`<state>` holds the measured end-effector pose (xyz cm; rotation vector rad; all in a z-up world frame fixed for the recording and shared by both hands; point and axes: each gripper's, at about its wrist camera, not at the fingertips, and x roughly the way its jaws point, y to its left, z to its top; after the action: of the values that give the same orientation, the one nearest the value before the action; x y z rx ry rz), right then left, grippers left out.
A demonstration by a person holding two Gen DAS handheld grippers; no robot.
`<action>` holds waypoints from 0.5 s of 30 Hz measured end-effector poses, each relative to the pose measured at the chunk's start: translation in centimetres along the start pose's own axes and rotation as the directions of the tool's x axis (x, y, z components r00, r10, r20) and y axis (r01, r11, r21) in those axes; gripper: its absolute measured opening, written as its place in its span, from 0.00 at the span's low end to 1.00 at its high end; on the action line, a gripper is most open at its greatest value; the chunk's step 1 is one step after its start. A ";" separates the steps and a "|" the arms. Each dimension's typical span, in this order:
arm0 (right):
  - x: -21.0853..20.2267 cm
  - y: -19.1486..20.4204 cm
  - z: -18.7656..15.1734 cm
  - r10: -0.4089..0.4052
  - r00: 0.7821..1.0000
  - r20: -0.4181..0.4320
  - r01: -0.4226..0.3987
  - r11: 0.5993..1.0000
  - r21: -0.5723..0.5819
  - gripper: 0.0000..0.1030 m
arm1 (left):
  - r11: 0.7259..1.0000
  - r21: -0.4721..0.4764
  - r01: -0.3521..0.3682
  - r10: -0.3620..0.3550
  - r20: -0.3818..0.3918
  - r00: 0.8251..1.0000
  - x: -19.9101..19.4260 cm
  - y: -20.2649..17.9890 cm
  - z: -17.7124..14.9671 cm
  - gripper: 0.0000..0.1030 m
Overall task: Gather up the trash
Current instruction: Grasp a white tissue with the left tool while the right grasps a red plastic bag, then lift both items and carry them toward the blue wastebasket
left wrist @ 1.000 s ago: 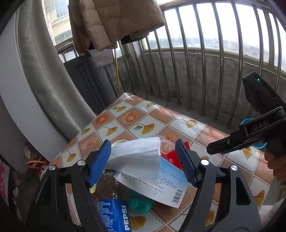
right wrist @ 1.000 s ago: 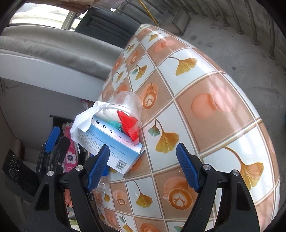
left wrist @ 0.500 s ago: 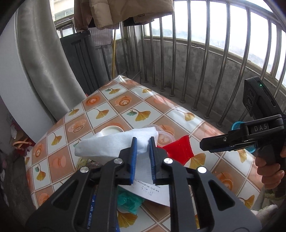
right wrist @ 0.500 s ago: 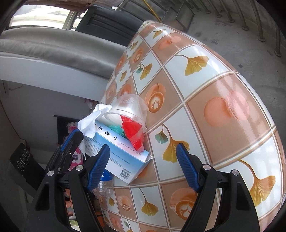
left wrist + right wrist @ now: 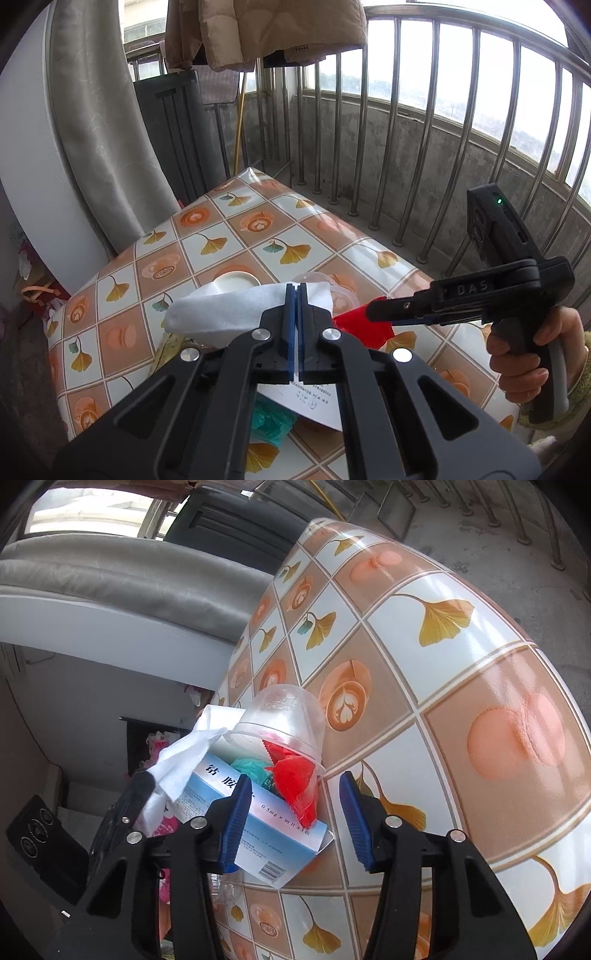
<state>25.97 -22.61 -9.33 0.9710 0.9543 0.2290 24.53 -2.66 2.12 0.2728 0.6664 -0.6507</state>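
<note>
The left tool (image 5: 294,295) is clamped tight on the white tissue (image 5: 229,310), which lies atop the medicine box (image 5: 258,823). The right tool (image 5: 295,812) is closing around the red wrapper (image 5: 299,782), its pads not yet pressing it. Behind the box, a clear plastic cup (image 5: 284,716) lies tipped on the counter (image 5: 461,664). Green plastic (image 5: 251,768) sits between box and cup.

1 tissue (image 5: 236,308), 1 box (image 5: 258,827), 1 cup (image 5: 284,720), 1 red wrapper (image 5: 295,779), 2 tongs.
</note>
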 end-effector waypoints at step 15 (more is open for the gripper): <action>-1.4 1.2 -1.0 -0.055 0.997 0.062 0.061 0.992 -0.113 0.07 | 0.997 -0.072 -0.014 0.024 0.140 0.990 -3.6 1.3 1.4 0.00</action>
<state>24.65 -22.14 -7.75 0.8391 0.9042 0.2029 23.88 -0.61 5.61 0.1662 0.5495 -0.6207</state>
